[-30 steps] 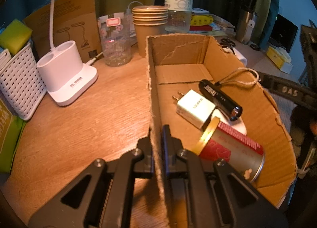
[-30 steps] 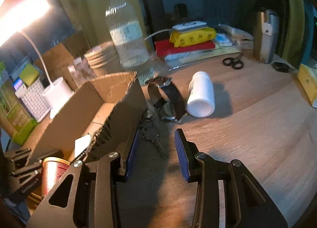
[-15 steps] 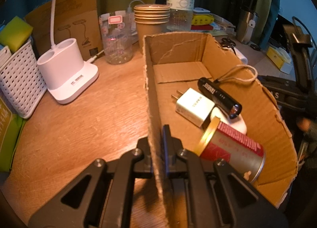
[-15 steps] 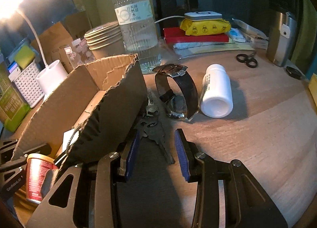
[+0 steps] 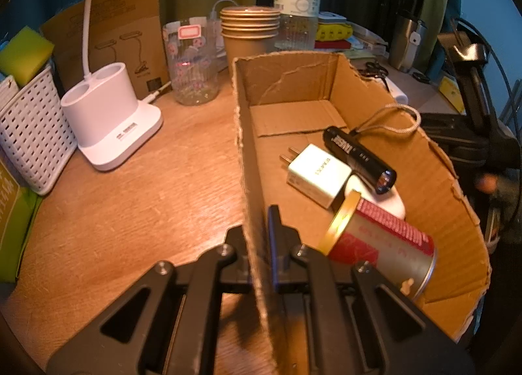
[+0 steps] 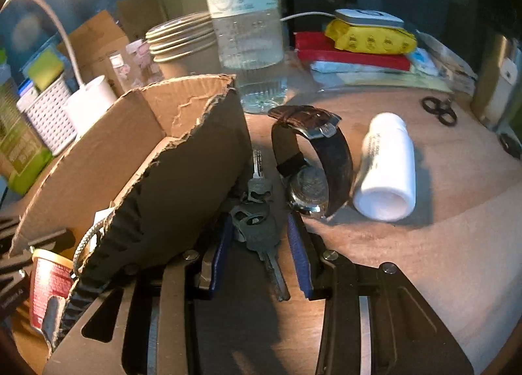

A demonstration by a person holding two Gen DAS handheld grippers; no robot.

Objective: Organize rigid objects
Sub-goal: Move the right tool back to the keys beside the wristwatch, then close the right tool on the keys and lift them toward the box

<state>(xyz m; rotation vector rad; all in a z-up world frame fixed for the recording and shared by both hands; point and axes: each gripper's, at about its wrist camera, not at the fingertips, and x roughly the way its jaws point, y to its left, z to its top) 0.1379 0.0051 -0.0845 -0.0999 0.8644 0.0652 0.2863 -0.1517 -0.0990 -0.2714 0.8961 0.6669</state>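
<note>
My left gripper point(image 5: 257, 228) is shut on the near left wall of a torn cardboard box point(image 5: 248, 159). In the box lie a white plug adapter point(image 5: 318, 174), a black flashlight point(image 5: 359, 155) with a cord, and a red tin point(image 5: 381, 243). My right gripper point(image 6: 261, 231) is open, its jaws straddling a bunch of keys point(image 6: 259, 215) on the table beside the box point(image 6: 182, 172). A brown-strap watch point(image 6: 310, 159) and a white pill bottle point(image 6: 388, 163) lie just beyond the keys.
A white lamp base point(image 5: 107, 120), white basket point(image 5: 32, 133), glass jar point(image 5: 191, 62), stacked paper cups point(image 5: 249, 32) and water bottle point(image 6: 244, 26) stand behind the box. Scissors point(image 6: 438, 111), a metal flask point(image 5: 406, 42) and stacked packets point(image 6: 365, 39) sit at the back right.
My right gripper moved forward and down until the keys lie between its open jaws. My left gripper stayed clamped on the box wall.
</note>
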